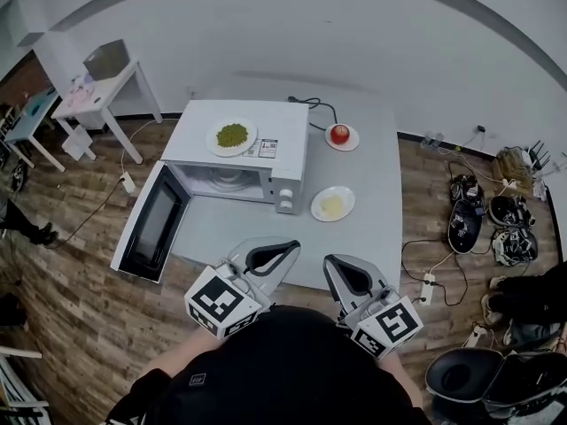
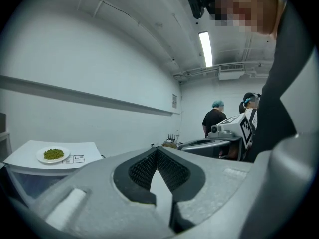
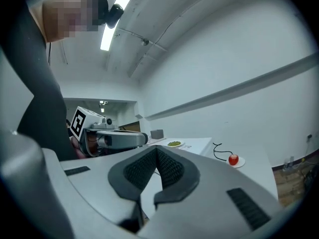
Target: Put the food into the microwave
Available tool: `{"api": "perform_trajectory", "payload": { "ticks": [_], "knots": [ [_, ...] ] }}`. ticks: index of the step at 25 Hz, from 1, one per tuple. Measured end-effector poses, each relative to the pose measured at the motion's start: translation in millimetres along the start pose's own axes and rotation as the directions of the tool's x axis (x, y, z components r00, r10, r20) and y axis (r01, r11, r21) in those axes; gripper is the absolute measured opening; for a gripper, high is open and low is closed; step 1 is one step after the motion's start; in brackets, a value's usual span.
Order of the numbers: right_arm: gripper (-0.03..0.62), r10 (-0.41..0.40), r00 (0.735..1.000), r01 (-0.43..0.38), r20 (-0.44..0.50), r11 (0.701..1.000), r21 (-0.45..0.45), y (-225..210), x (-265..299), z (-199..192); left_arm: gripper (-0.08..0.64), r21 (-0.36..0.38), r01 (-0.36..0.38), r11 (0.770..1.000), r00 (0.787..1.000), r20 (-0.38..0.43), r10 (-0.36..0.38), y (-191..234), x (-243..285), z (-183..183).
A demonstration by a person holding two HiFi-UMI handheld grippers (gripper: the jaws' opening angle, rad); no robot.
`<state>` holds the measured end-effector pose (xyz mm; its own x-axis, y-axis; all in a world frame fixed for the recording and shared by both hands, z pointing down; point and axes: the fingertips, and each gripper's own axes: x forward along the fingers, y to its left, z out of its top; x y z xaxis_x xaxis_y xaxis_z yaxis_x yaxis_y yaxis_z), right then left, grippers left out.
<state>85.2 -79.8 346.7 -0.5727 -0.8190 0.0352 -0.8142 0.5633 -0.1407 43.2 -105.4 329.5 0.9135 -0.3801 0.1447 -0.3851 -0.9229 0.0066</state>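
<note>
A white microwave [image 1: 266, 162] stands on the grey table [image 1: 372, 175] with its door [image 1: 152, 228] swung open to the left and an empty turntable inside. On its top sits a plate of green food [image 1: 232, 136] [image 2: 53, 155] [image 3: 175, 144]. A red fruit on a plate [image 1: 340, 135] [image 3: 233, 159] lies behind the microwave on the right, and a plate of pale yellow food [image 1: 332, 204] in front of it. My left gripper [image 1: 291, 248] [image 2: 157, 149] and right gripper [image 1: 333, 264] [image 3: 156, 148] hover side by side at the table's near edge, both shut and empty.
White side tables [image 1: 97, 91] stand at the back left. Shoes [image 1: 465, 215], cables and a power strip [image 1: 429, 286] lie on the wooden floor to the right, with a black bin [image 1: 461, 379] lower right. People [image 2: 215, 119] stand in the room's background.
</note>
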Motion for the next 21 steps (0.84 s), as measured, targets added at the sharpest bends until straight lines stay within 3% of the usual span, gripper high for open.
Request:
{"api": "perform_trajectory", "payload": {
  "ticks": [21],
  "knots": [
    [0.012, 0.036, 0.998, -0.037, -0.046, 0.999, -0.015, 26.2, 49.5, -8.5, 0.009, -0.029, 0.004, 1.0, 1.0, -0.004, -0.004, 34.7, -28.3, -12.8]
  ]
}}
